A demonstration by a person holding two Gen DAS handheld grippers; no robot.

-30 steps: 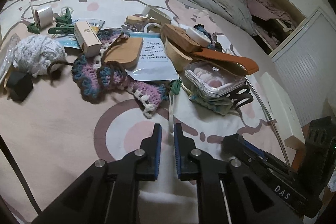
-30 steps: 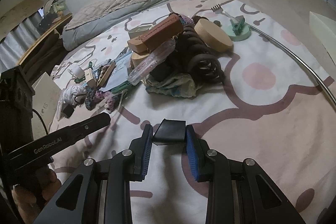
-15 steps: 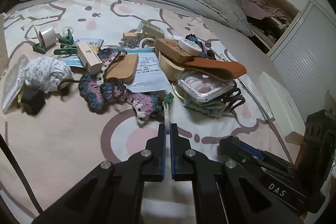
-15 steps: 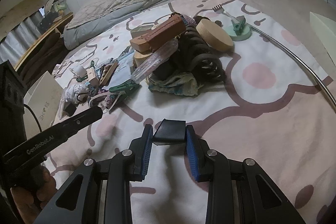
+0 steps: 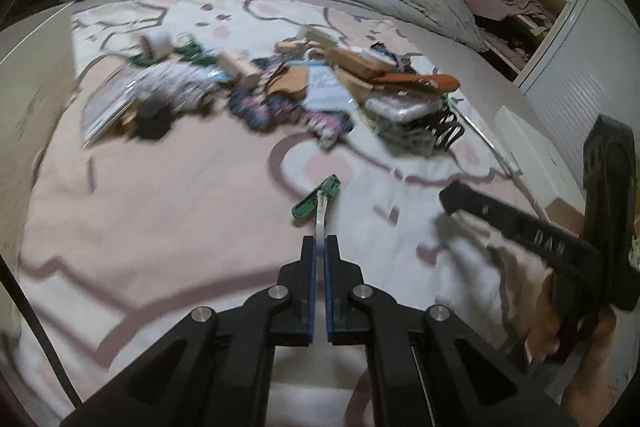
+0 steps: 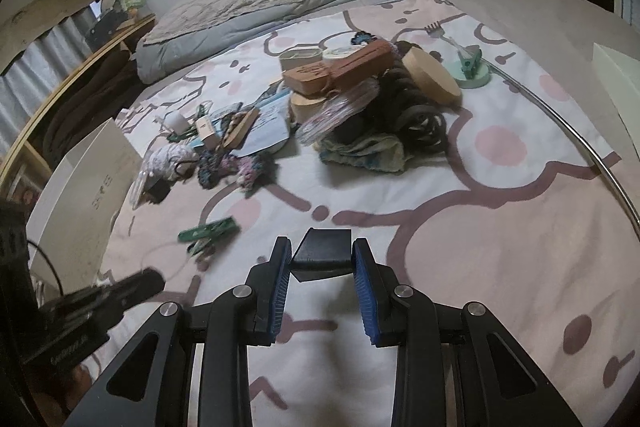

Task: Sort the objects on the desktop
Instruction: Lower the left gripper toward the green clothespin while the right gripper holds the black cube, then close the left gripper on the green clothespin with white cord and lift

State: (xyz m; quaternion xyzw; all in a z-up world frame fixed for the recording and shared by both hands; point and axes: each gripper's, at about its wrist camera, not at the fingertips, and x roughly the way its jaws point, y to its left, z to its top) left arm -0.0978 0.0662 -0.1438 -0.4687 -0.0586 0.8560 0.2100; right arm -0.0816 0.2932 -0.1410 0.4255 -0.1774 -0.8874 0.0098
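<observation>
bare blanket (image 6: 500, 247) near — clutter pile (image 6: 360, 99) beyond, white box (image 6: 80, 187) left

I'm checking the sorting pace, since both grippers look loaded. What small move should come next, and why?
Probably carry on drawing the left gripper back from the pile. It is shut on a thin white strip with a green clip hanging at its end, already clear of the clutter. The right gripper is shut on a black block, so it can't help.
</observation>
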